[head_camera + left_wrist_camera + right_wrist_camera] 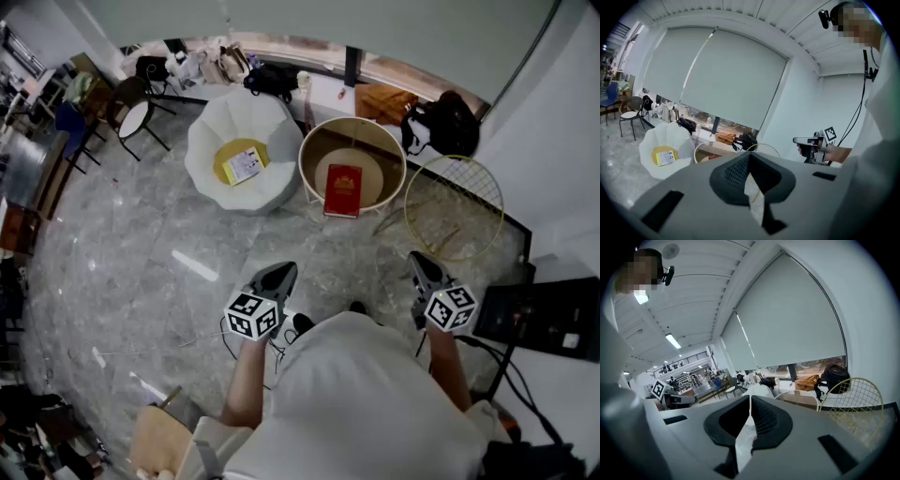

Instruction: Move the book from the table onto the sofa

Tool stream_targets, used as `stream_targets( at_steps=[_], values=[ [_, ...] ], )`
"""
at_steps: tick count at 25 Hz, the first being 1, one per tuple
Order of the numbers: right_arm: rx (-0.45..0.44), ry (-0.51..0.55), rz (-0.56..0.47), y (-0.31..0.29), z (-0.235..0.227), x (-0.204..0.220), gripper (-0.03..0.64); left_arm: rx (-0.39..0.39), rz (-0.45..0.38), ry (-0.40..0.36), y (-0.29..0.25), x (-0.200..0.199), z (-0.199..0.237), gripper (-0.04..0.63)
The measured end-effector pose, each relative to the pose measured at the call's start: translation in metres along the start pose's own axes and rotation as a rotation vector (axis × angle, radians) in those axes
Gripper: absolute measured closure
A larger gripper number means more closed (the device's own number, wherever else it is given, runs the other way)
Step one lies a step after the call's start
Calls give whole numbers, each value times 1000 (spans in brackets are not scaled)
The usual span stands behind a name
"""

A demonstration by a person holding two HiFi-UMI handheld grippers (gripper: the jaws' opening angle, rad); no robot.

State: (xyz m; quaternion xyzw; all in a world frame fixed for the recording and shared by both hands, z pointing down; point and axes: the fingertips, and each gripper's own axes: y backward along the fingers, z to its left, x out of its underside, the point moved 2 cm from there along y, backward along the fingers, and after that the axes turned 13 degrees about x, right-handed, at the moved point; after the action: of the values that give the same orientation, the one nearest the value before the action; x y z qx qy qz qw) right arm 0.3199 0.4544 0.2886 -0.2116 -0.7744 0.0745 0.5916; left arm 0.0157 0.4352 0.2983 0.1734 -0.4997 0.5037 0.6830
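Left hand-held gripper (279, 274) and right hand-held gripper (420, 264): jaws together on both, nothing held. The red book (343, 190) lies flat on the round desk (307, 159), well ahead and between my two. I judge it rigid, light and smooth-covered; clamp its near edge.

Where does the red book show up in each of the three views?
Head view: the red book lies upper centre, on the round table.
Left gripper view: a red sliver left of centre.
Right gripper view: not visible.
Shared landmark: the round table's rim.
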Motion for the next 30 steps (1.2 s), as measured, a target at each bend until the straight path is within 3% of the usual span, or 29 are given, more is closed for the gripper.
stream_targets(
  at_steps=[16, 30],
  values=[
    [-23, -5, 6, -5, -3, -1, 577, -13, 5, 16, -5, 4, -1, 594],
    [-114, -3, 46, -5, -25, 2, 575, -53, -4, 44, -27, 10, -19, 594]
  ],
)
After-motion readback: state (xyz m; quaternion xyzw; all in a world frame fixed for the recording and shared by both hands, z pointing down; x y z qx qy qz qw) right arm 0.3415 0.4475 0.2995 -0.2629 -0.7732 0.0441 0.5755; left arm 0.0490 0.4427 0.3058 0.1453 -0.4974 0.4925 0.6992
